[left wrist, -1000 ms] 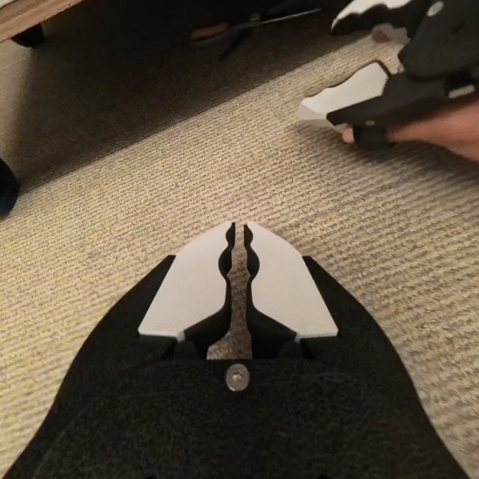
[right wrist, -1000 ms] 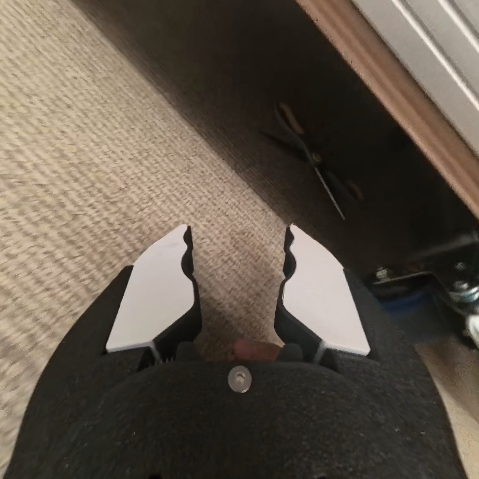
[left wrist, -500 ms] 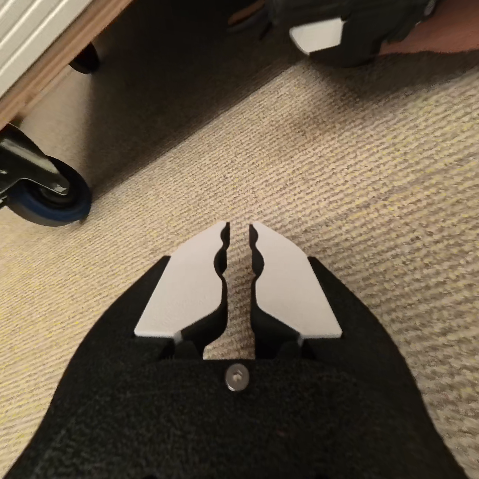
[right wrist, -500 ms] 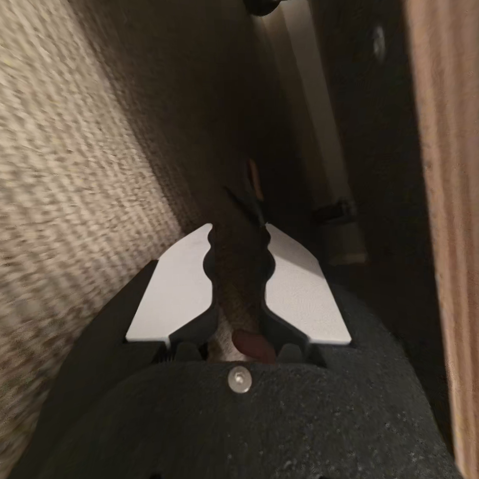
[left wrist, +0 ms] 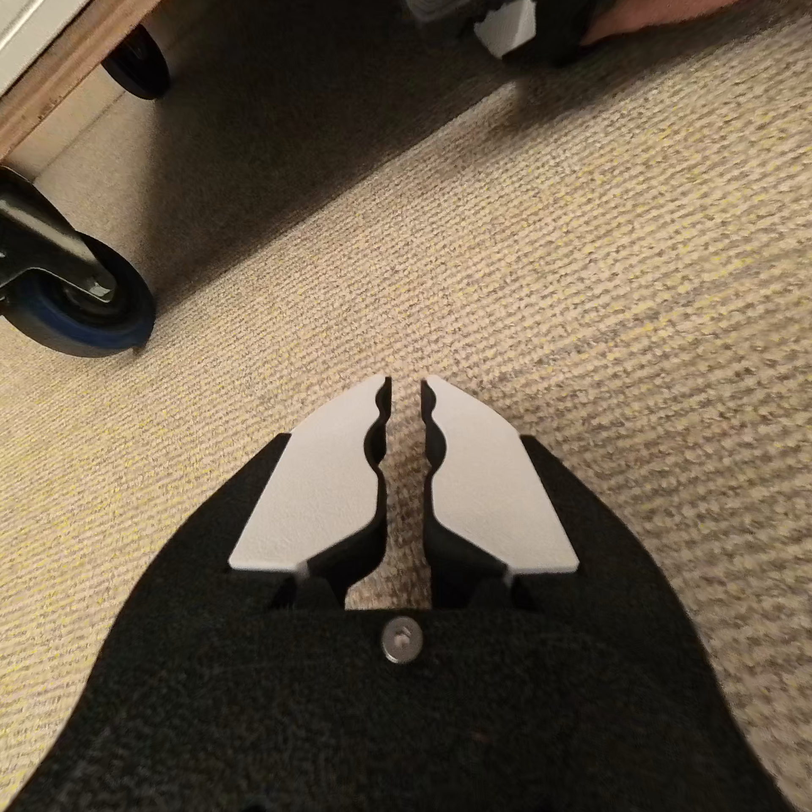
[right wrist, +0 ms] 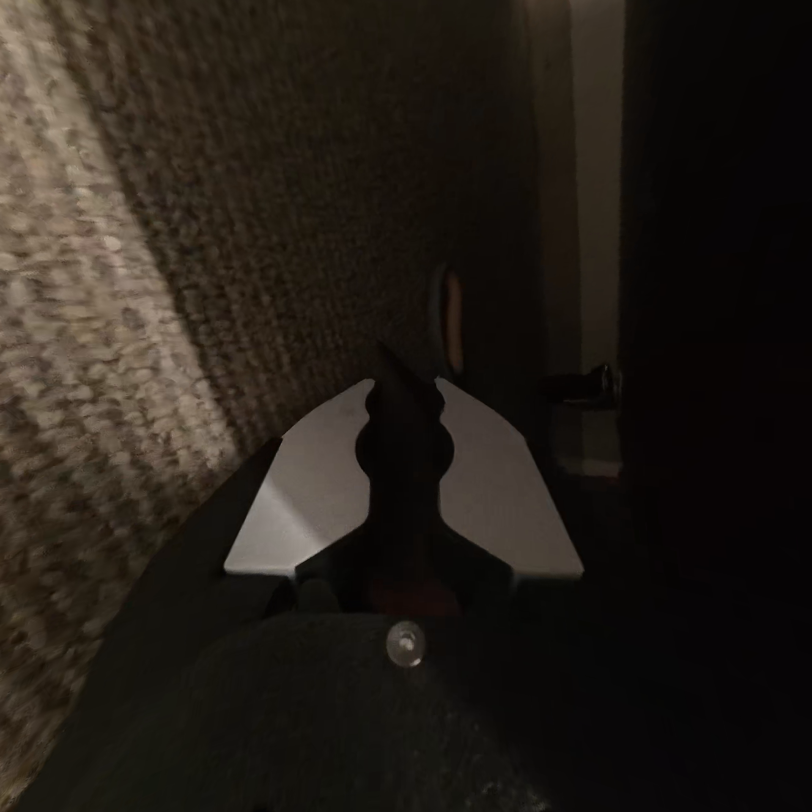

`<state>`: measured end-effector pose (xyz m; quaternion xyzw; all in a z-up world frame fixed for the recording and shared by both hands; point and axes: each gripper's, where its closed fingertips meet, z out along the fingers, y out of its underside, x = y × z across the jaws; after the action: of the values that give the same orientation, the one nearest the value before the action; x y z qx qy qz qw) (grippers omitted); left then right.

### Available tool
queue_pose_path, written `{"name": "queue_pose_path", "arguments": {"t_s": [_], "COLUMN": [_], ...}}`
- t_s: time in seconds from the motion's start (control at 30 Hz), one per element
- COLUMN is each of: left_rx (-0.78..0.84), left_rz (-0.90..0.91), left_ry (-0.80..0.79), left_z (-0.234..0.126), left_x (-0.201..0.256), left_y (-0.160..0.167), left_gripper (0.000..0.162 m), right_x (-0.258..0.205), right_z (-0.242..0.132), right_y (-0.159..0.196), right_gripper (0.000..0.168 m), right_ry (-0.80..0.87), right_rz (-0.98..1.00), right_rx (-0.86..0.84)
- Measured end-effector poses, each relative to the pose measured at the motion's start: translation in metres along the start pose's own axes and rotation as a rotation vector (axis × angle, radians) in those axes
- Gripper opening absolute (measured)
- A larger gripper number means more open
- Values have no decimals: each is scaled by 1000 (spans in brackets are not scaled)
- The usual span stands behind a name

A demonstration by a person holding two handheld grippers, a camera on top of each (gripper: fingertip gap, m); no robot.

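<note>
My right gripper [right wrist: 404, 384] reaches low over the carpet into the dark space under a piece of furniture. Its jaws are narrowed around a pair of scissors [right wrist: 452, 325]. One orange-lined handle shows just ahead of the fingertips and a dark blade pokes out between them. The dimness hides the exact contact. My left gripper [left wrist: 405, 380] hovers over the beige carpet [left wrist: 571, 263], empty, with only a thin slit between its jaws. The right gripper also shows in the left wrist view [left wrist: 505, 26] at the top edge, held by a hand [left wrist: 659, 17].
A blue-tyred caster wheel [left wrist: 83, 307] stands at the left, and a second dark wheel [left wrist: 140, 70] stands farther back. The furniture's wooden bottom edge [left wrist: 57, 74] runs above them. A dark metal part [right wrist: 584, 386] sits right of the scissors. My right fingertips sit around 30 cm from my left ones.
My right gripper moved forward under the furniture to the scissors and its jaws narrowed from wide open. My left gripper's view shifted toward the caster wheel and its slit widened slightly.
</note>
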<state>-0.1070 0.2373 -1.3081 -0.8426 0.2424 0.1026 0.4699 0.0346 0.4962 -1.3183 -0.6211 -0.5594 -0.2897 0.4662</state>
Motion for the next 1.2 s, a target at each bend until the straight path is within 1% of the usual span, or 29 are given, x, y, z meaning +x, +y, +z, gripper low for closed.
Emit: {"name": "queue_pose_path", "arguments": {"t_s": [0.1,0.4,0.47,0.63,0.73,0.9,1.07,1.2], "left_rx": [5,5,3,0,-1,-6,-26,-36], "left_rz": [-20,-20,-15,-1,-2,0,-14,-1], "left_ry": [0,10,13,18,17,16,16,21], "left_z": [3,6,6,7,7,5,4,3], "left_x": [-1,0,0,-1,-3,-7,-6,-1], "left_y": [-3,-8,-9,-12,-13,-11,-2,1], "left_gripper": [11,11,11,10,10,10,10,10], "right_x": [-4,0,0,0,-2,-3,-4,-14], "right_z": [1,10,12,24,28,29,24,1], "right_y": [-8,-3,-4,-3,-2,-1,-3,-11], "right_gripper": [22,25,24,16,6,5,4,3], "right_ry": [-7,-70,-68,-90,-107,-131,-100,-38], "right_rz": [-110,-84,-122,-192,-205,-164,-235,-334], "right_rx": [25,2,9,-18,-31,-27,20,141]}}
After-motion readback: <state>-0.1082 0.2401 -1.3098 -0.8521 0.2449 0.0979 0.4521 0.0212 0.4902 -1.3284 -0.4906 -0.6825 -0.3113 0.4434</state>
